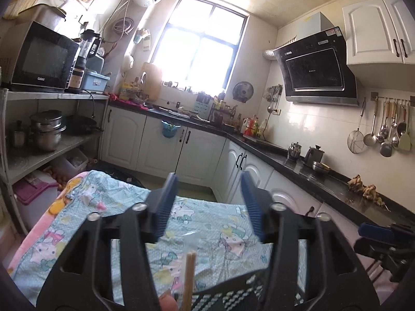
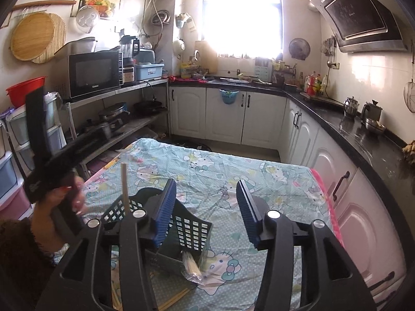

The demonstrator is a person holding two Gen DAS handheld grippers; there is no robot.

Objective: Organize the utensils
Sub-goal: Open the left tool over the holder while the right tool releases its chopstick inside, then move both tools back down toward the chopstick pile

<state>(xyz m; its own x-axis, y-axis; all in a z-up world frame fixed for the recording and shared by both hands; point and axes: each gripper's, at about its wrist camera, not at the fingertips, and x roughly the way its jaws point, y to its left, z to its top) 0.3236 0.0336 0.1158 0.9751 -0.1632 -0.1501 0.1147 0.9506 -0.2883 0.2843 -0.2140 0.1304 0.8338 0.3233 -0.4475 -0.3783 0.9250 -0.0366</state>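
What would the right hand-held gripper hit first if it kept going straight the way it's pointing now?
Probably the patterned tablecloth. The right hand-held gripper stands open and empty, tilted down over the table beyond the black utensil basket, with nothing else ahead. Depth is hard to judge.

Tabletop (image 2: pixel 259 178): covered by a wrinkled light-blue cartoon-print cloth (image 2: pixel 207 165), pink edging at the sides. On it: black perforated plastic basket (image 2: pixel 189 230); clear packet of chopsticks (image 2: pixel 193 268); loose wooden chopsticks (image 2: pixel 173 298) near the front edge.
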